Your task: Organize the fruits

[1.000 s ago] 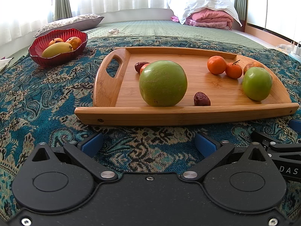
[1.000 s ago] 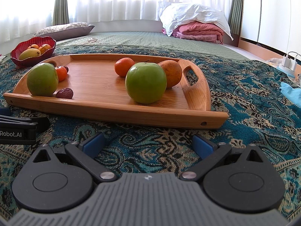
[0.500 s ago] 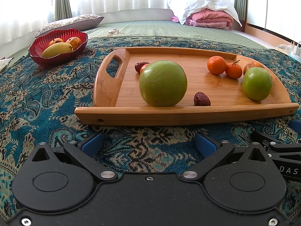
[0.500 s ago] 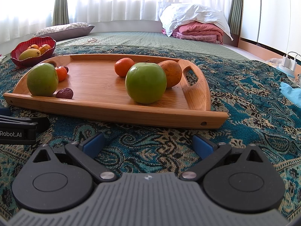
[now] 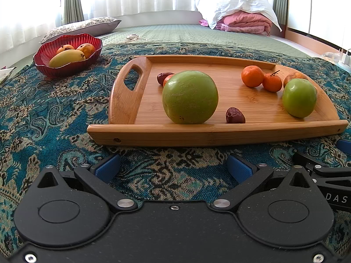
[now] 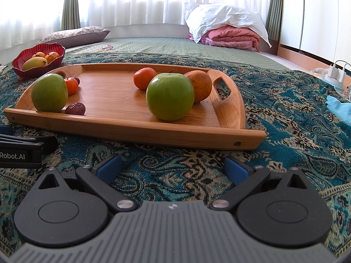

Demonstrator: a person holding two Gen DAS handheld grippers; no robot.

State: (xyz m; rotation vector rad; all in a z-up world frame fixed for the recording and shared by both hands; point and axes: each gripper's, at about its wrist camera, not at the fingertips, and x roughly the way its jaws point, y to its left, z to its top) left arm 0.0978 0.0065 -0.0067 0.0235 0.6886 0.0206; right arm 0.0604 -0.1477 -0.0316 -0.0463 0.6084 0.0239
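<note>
A bamboo tray (image 5: 219, 134) (image 6: 136, 129) lies on the patterned cloth. It holds a large green fruit (image 5: 190, 97) (image 6: 49, 92), a green apple (image 5: 299, 97) (image 6: 169, 96), small oranges (image 5: 252, 76) (image 6: 144, 78), an orange-brown fruit (image 6: 200, 85) and dark red dates (image 5: 235, 115) (image 6: 75, 109). A red bowl (image 5: 68, 69) (image 6: 36, 72) at the far left holds a yellow mango (image 5: 67, 58) and orange fruits. My left gripper (image 5: 173, 167) is open and empty, just short of the tray's near edge. My right gripper (image 6: 173, 168) is open and empty, likewise in front of the tray.
A grey pillow (image 5: 81, 27) and a pile of white and pink bedding (image 5: 239, 17) lie on the green mat behind. A light blue cloth (image 6: 340, 109) and a white charger (image 6: 336, 72) are at the far right.
</note>
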